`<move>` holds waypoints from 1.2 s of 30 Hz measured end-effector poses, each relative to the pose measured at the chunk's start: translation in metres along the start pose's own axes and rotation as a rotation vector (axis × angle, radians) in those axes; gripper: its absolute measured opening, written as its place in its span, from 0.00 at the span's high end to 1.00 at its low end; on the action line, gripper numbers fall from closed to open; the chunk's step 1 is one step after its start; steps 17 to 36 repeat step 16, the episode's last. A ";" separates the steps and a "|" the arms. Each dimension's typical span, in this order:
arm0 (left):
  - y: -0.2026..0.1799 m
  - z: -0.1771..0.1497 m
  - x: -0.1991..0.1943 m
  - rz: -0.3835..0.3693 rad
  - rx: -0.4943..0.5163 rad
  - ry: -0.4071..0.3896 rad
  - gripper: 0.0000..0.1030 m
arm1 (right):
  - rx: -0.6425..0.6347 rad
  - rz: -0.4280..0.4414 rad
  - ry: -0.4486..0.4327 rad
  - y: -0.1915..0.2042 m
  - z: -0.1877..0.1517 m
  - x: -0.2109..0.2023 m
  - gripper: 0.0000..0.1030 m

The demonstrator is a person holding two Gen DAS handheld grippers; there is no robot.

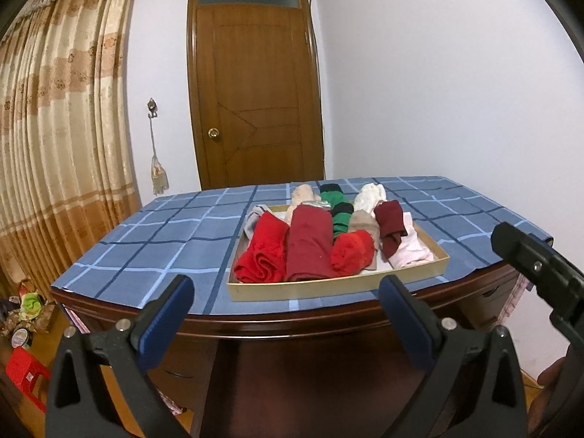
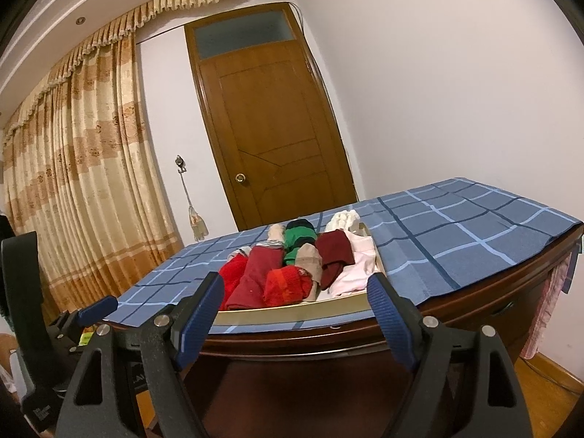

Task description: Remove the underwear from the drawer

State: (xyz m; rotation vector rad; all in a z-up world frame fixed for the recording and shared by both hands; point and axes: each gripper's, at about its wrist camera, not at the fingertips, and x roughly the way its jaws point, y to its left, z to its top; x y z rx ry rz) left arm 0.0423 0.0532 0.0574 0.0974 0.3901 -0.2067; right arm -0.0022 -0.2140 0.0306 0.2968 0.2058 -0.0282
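A shallow tan drawer tray point(image 1: 328, 286) point(image 2: 292, 312) lies on the blue checked tablecloth near the table's front edge. It holds several rolled pieces of underwear: bright red point(image 1: 261, 252), dark red point(image 1: 310, 246) point(image 2: 257, 277), green point(image 1: 339, 215) point(image 2: 299, 241), maroon point(image 1: 390, 226) point(image 2: 334, 255), pink point(image 1: 410, 252) point(image 2: 356, 270), white point(image 1: 370, 193). My left gripper point(image 1: 286, 294) hangs open in front of the tray, short of the table edge, nothing between its fingers. My right gripper point(image 2: 295, 292) is open too, level with the tray's front wall, empty. The right gripper's body point(image 1: 540, 273) shows at the left wrist view's right side.
The dark wooden table point(image 1: 292, 325) has a curved front edge and drawers below. Behind stand a brown door point(image 1: 255, 98), a white wall and a beige curtain point(image 1: 54, 146). A red stool point(image 1: 23, 372) and clutter lie on the floor at left. A pink cloth point(image 2: 547, 303) hangs off the table's right end.
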 end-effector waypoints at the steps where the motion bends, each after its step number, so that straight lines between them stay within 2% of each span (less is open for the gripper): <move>1: 0.000 0.000 0.002 -0.009 -0.004 0.006 0.00 | 0.002 -0.002 0.002 -0.001 0.001 0.002 0.20; 8: 0.004 0.004 0.026 -0.103 -0.071 0.085 0.01 | 0.022 -0.045 0.026 -0.020 0.011 0.020 0.20; 14: -0.004 0.010 0.050 -0.073 -0.027 0.107 0.00 | 0.082 -0.103 0.063 -0.052 0.023 0.042 0.20; 16: -0.008 0.014 0.055 -0.055 0.017 0.096 0.00 | 0.084 -0.133 0.072 -0.062 0.030 0.049 0.20; 36: -0.008 0.014 0.055 -0.055 0.017 0.096 0.00 | 0.084 -0.133 0.072 -0.062 0.030 0.049 0.20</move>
